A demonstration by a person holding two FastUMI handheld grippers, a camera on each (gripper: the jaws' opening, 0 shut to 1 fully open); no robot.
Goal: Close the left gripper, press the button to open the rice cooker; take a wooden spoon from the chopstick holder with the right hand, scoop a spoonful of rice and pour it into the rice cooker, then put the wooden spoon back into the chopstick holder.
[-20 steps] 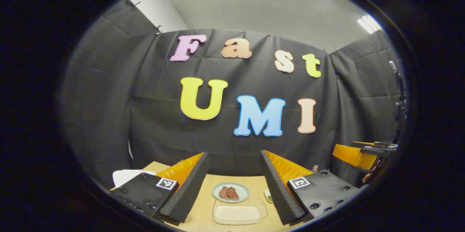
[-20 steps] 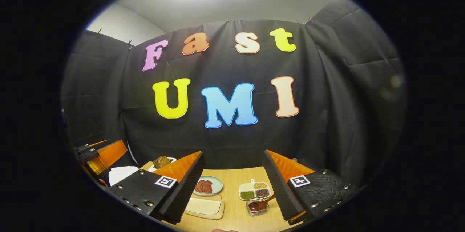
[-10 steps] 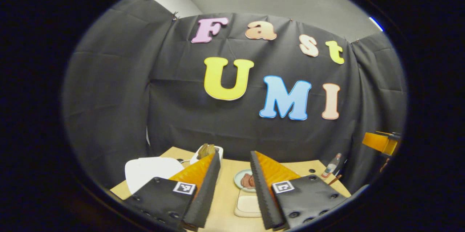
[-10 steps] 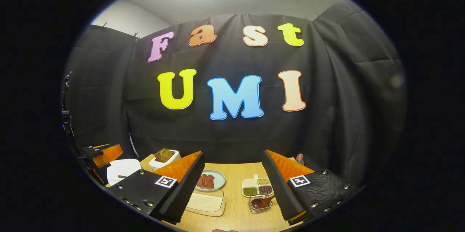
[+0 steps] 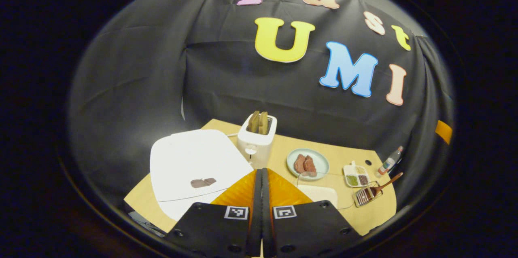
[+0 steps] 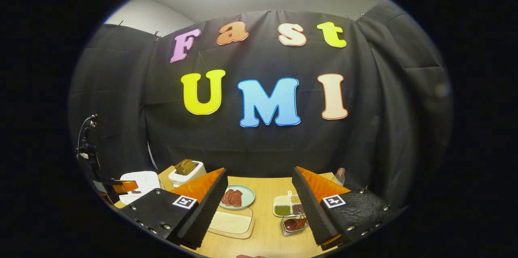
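The tabletop (image 5: 283, 149) carries the white rice cooker (image 5: 194, 165), lid down, at its left. The left claw (image 5: 261, 177), pressed together, hangs above the cooker's right edge. The right claw (image 6: 259, 187) stands spread. The wooden spoon (image 5: 384, 183) leans in the chopstick holder (image 5: 364, 196).

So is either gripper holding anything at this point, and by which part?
Nothing is held. The left gripper is shut on nothing, above the table; the right gripper is open and empty.
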